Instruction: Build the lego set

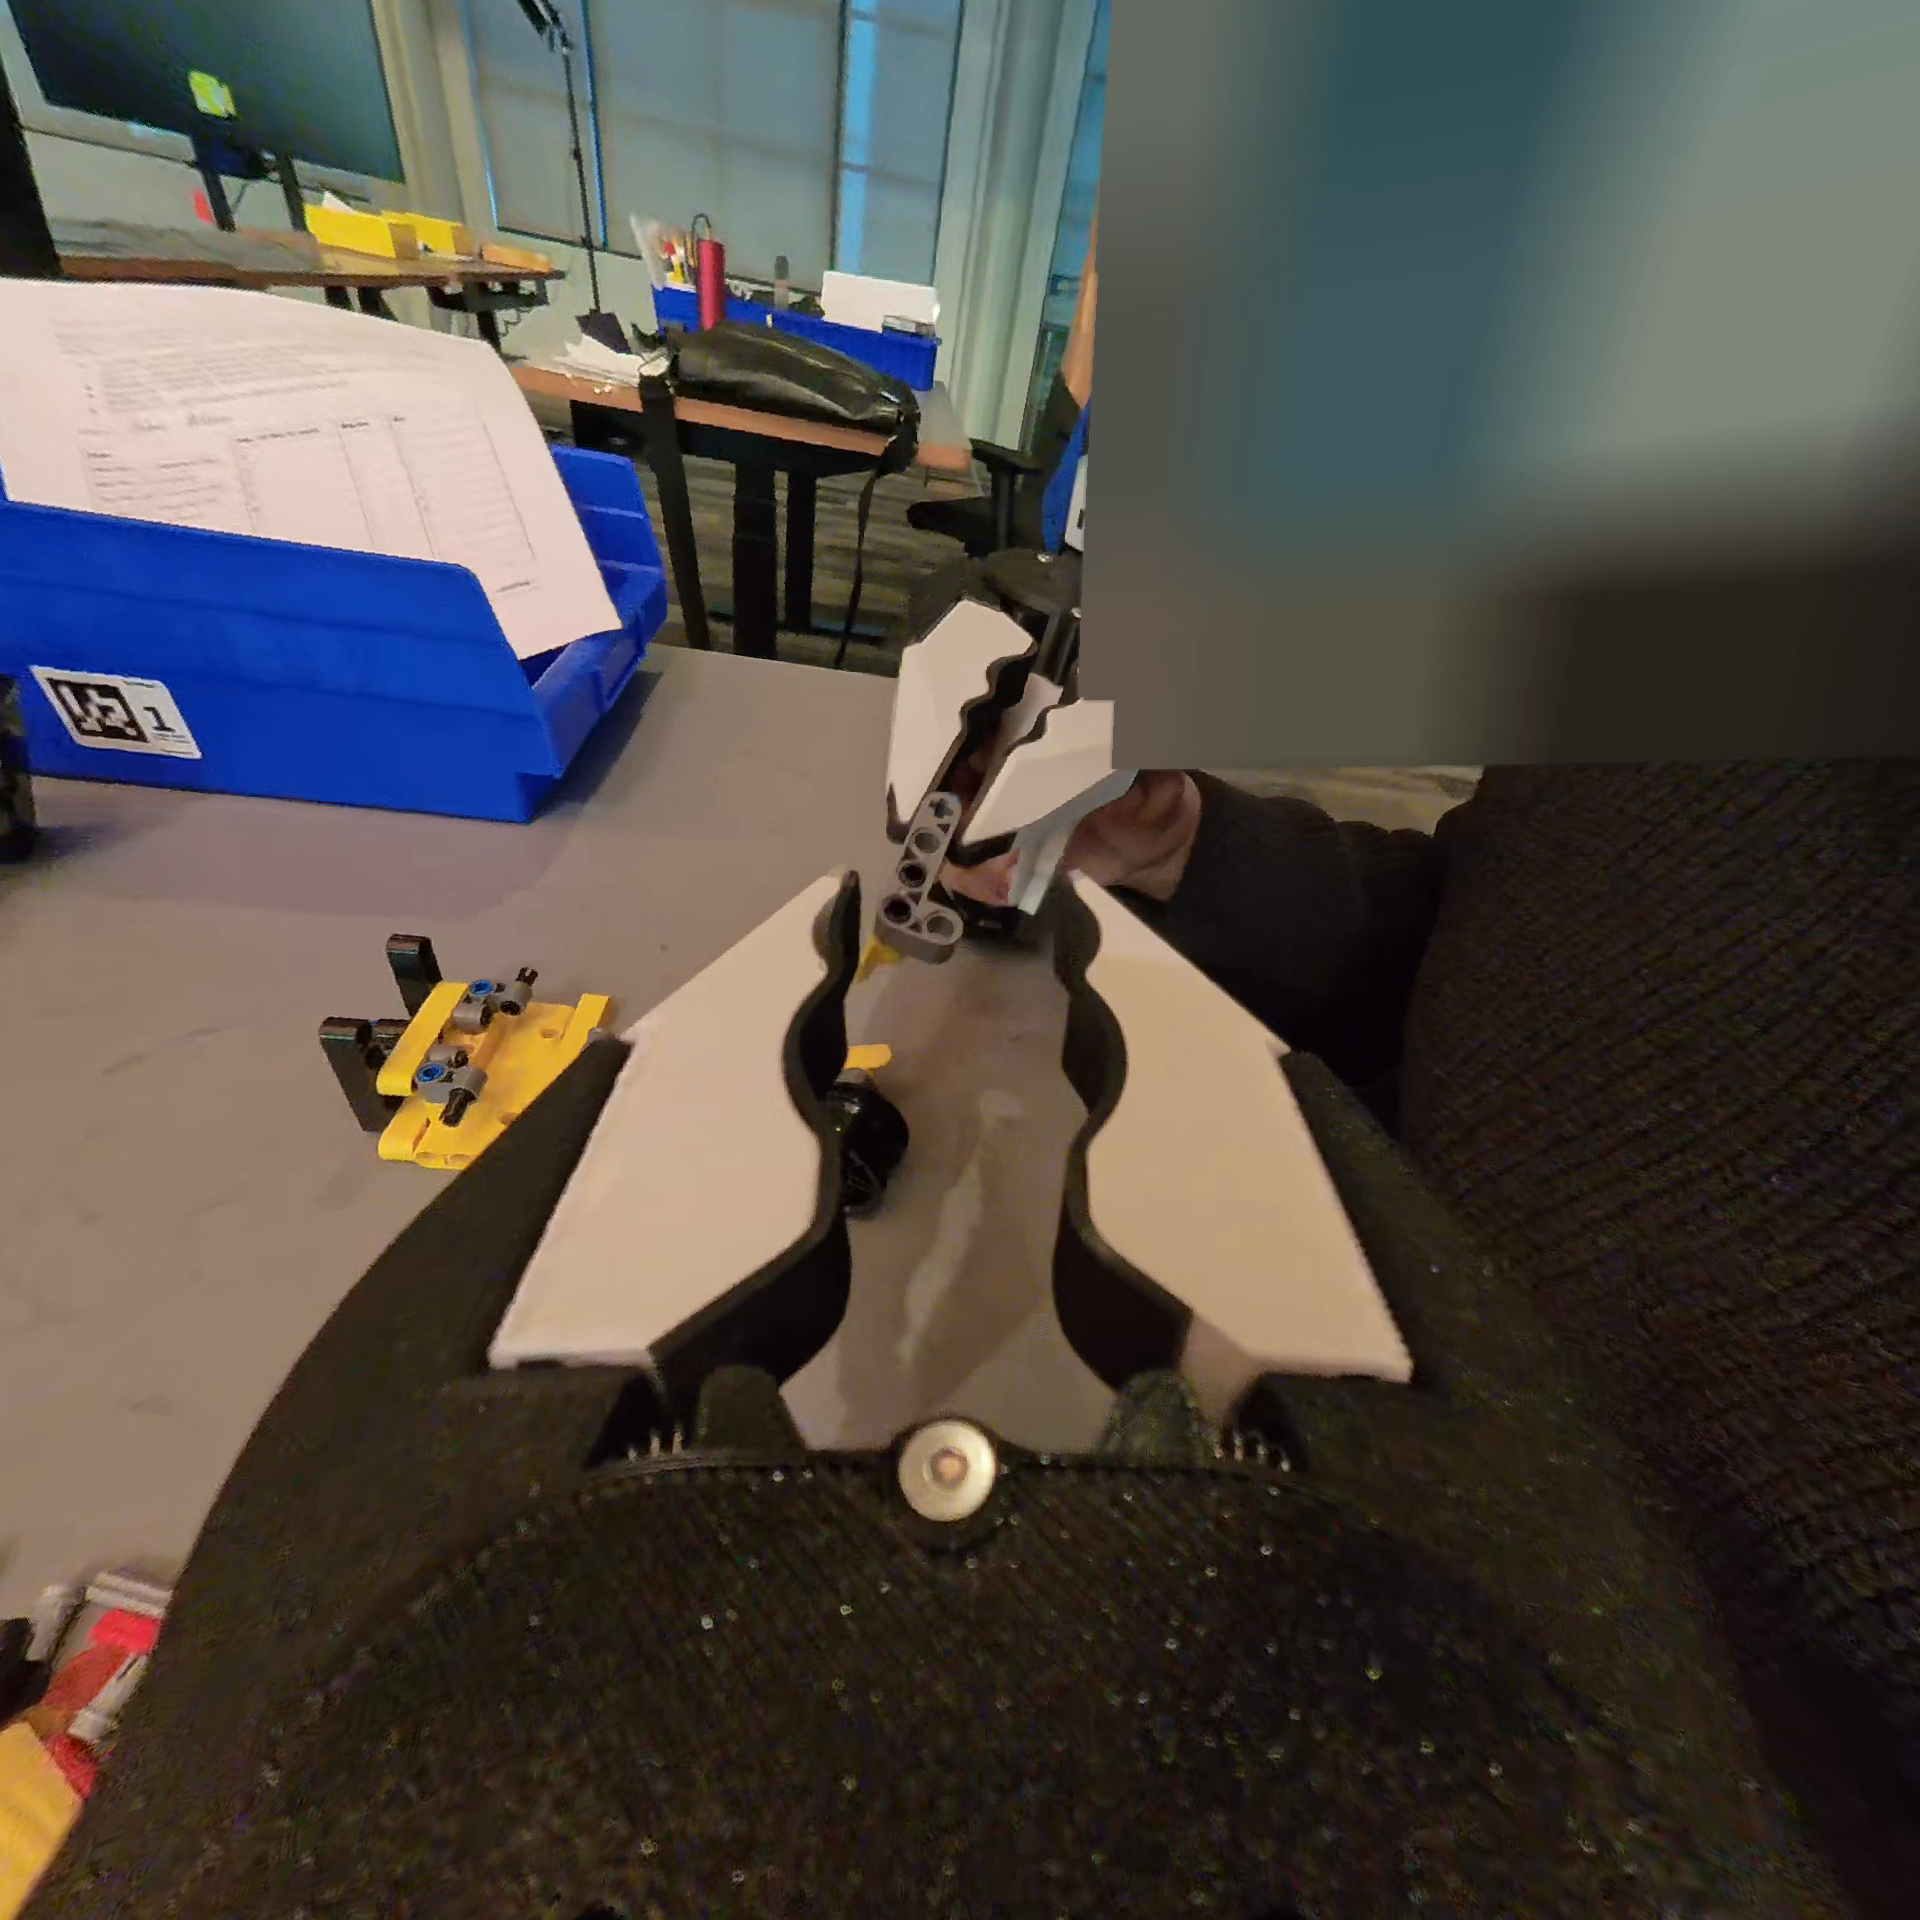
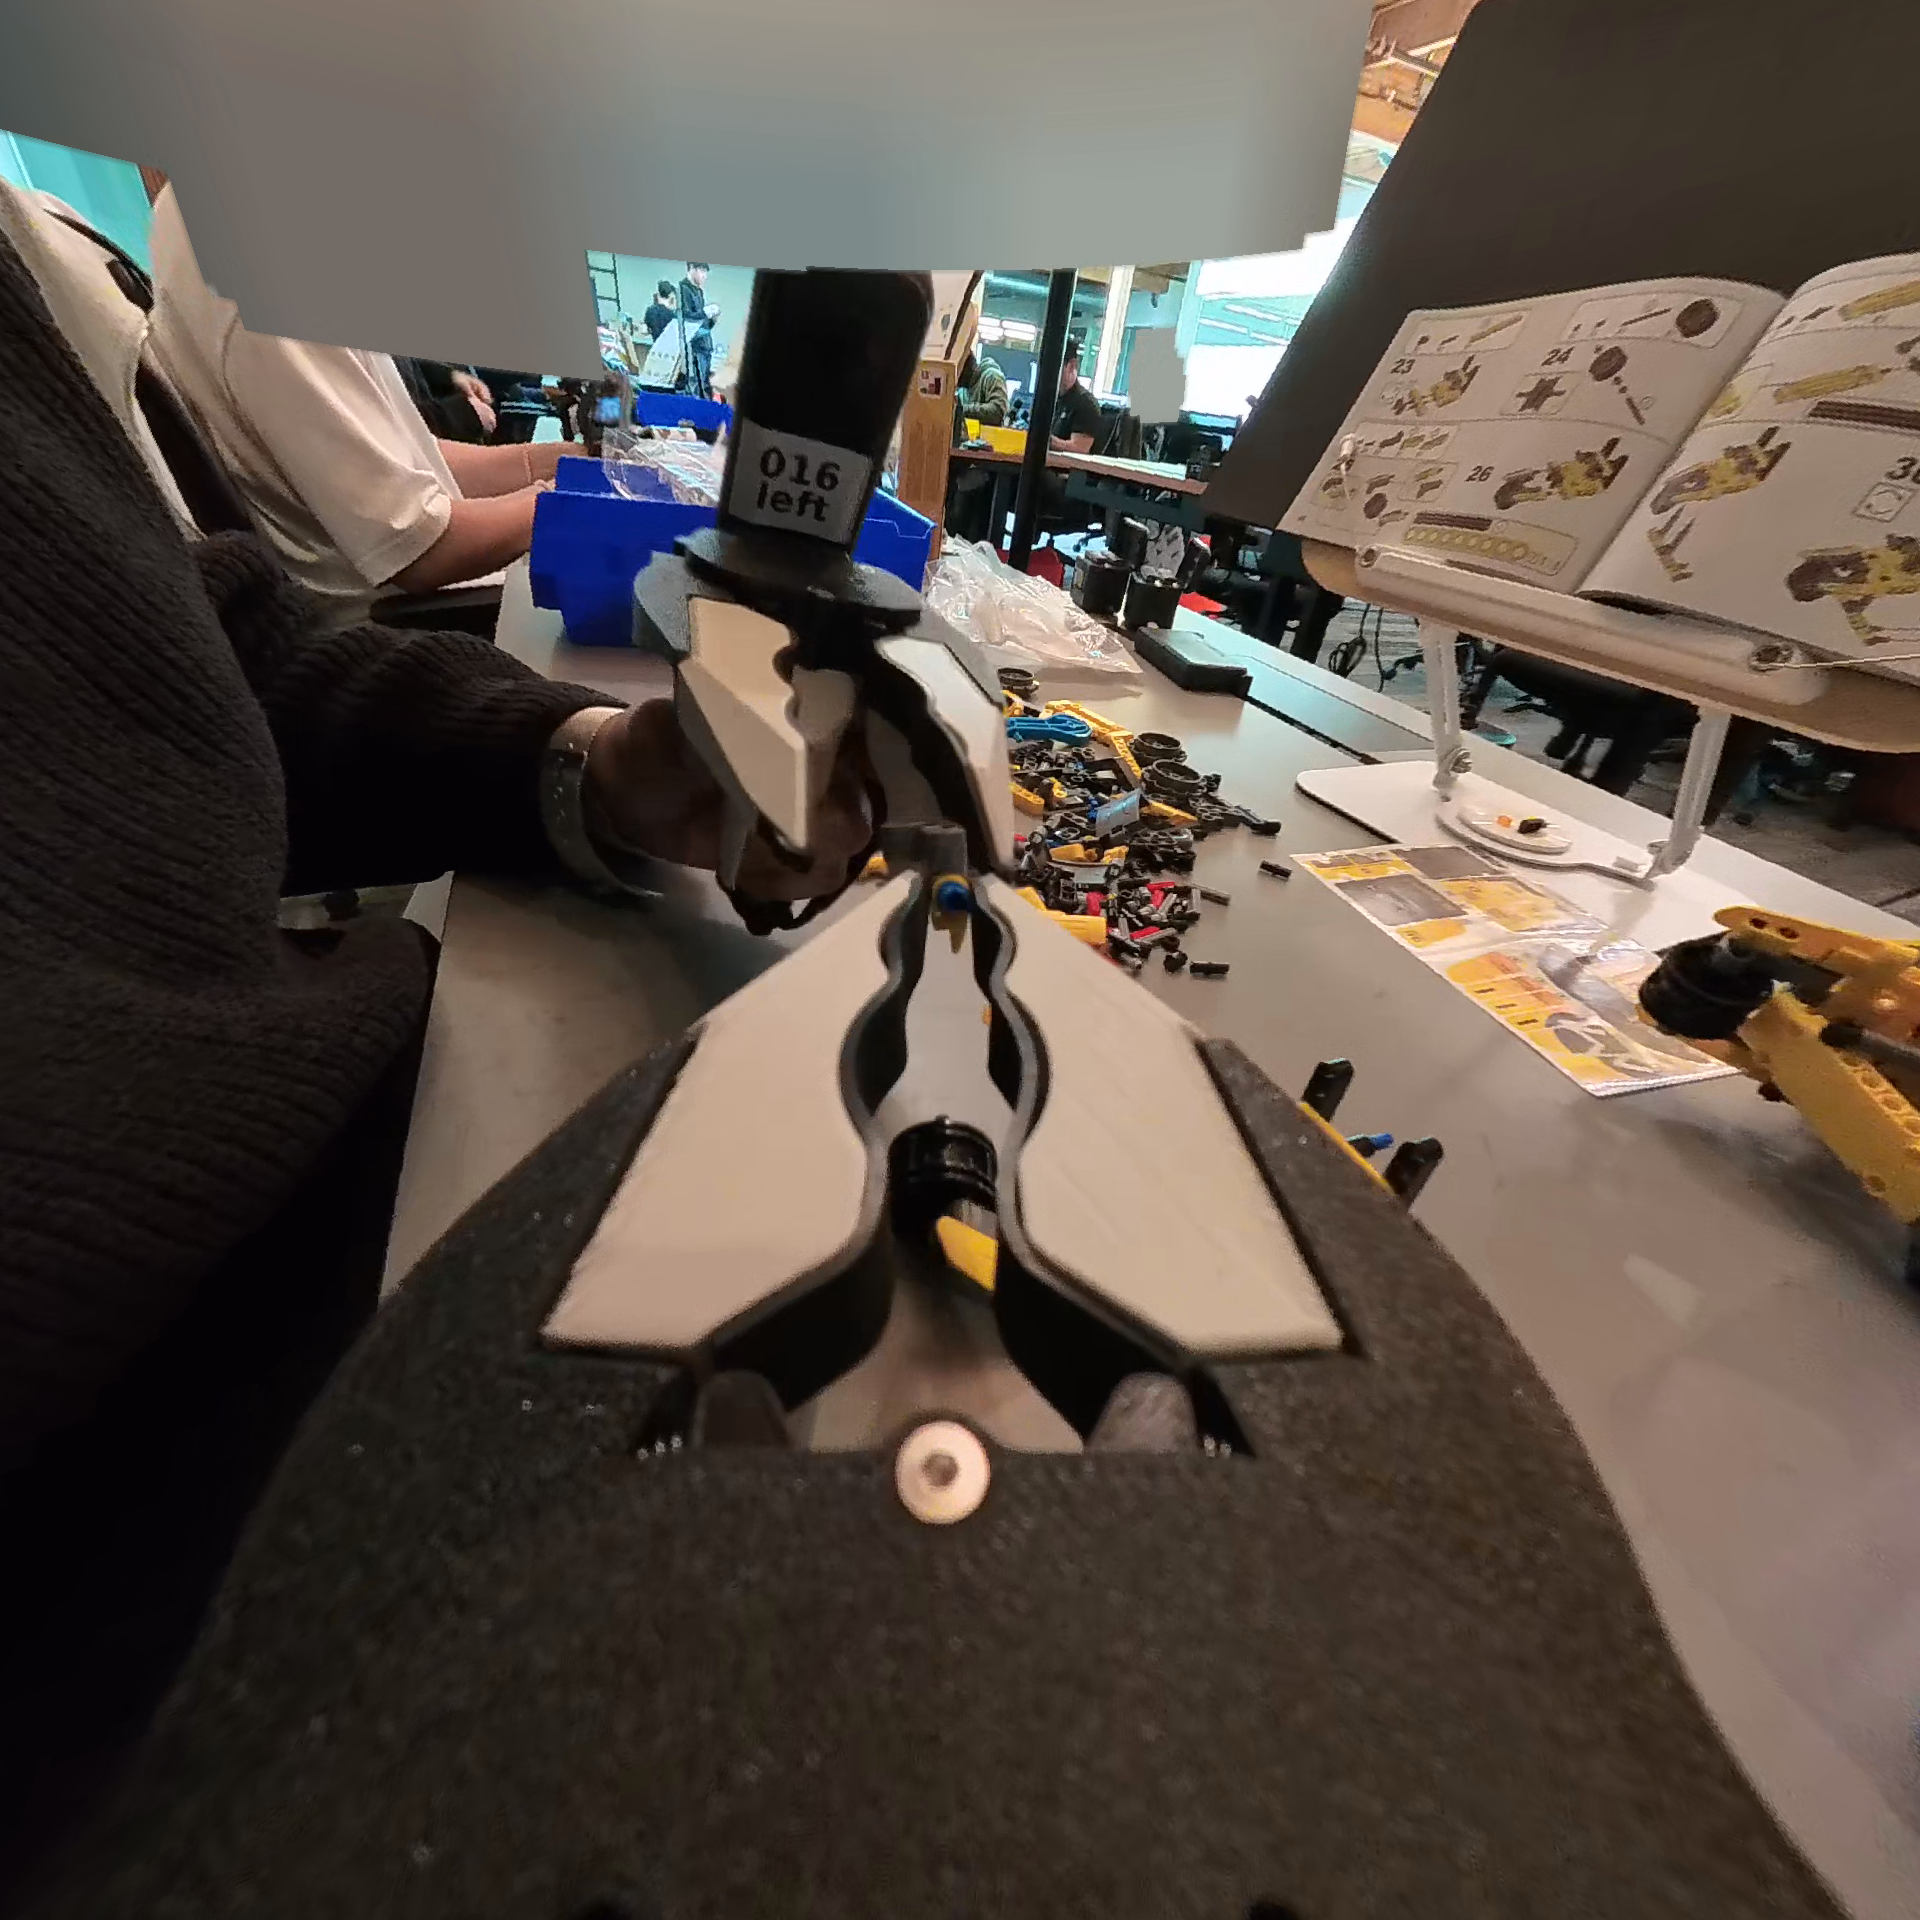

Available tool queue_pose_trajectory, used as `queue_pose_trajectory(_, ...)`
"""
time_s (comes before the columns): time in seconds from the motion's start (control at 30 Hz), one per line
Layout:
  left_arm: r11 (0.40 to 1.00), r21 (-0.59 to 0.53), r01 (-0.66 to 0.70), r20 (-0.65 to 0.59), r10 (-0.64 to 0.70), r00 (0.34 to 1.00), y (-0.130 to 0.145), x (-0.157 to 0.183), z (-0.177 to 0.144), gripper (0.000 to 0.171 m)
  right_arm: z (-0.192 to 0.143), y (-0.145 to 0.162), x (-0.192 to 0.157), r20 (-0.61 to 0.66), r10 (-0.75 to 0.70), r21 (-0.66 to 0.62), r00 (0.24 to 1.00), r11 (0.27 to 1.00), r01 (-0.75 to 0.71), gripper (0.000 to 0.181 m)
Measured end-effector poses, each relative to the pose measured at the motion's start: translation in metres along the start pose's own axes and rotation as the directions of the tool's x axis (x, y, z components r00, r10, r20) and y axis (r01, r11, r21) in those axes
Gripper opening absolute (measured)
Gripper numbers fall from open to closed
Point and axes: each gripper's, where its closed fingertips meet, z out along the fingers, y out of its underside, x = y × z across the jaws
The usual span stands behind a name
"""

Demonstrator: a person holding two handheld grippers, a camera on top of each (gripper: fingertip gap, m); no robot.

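My left gripper [image 1: 956, 894] is open, its white fingers wide apart low over the grey table [image 1: 260, 1195]. A black wheel [image 1: 868, 1138] with a yellow piece sits between them, against the left finger. My right gripper [image 2: 943, 878] faces it tip to tip and is shut on a grey beam with holes [image 1: 920, 883], which sticks out of its tips. The beam end [image 2: 940, 844] carries a blue and yellow pin. A black round part [image 2: 940, 1153] sits in the hollow between the right fingers; I cannot tell if it is gripped.
A blue bin [image 1: 312, 675] with a paper sheet stands at the far left. A small yellow and black assembly [image 1: 468, 1060] lies left of my left gripper. Loose parts [image 2: 1122, 831], a leaflet [image 2: 1486, 956], a yellow model [image 2: 1818, 1029] and an open booklet on a stand [image 2: 1558, 436] lie to the right. My left and right fingertips are right by each other.
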Motion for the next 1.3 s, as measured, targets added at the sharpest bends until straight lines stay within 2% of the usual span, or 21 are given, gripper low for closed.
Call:
queue_pose_trajectory(0.2, 0.999, -0.037, -0.001, 0.032, 0.002, 0.999, 0.008, -0.005, 0.003, 0.020, -0.003, -0.009, -0.001, 0.022, 0.033, 0.051, 0.999, 0.998, -0.034, 0.007)
queue_pose_trajectory(0.4, 1.000, -0.012, -0.018, 0.031, 0.018, 0.999, 0.003, -0.003, 0.003, 0.010, -0.005, -0.011, -0.002, 0.034, 0.052, 0.068, 0.998, 0.996, -0.054, 0.007)
queue_pose_trajectory(0.43, 1.000, -0.001, -0.017, 0.034, 0.017, 0.999, 0.001, -0.003, 0.001, 0.004, -0.005, -0.011, -0.002, 0.040, 0.054, 0.069, 0.998, 0.996, -0.056, 0.007)
queue_pose_trajectory(0.8, 0.996, 0.078, 0.035, -0.027, -0.033, 0.999, -0.011, 0.002, -0.005, 0.004, 0.001, 0.002, -0.007, 0.055, 0.037, -0.004, 0.998, 0.999, -0.037, 0.007)
queue_pose_trajectory(1.2, 0.997, 0.071, 0.012, -0.026, -0.010, 1.000, -0.011, 0.003, -0.004, 0.004, 0.004, 0.005, -0.009, 0.060, 0.027, -0.024, 0.998, 0.999, -0.026, 0.007)
queue_pose_trajectory(1.3, 0.998, 0.057, -0.015, 0.009, 0.014, 1.000, -0.009, -0.001, -0.005, 0.002, 0.003, 0.005, -0.007, 0.048, 0.031, -0.024, 0.998, 0.999, -0.030, 0.008)
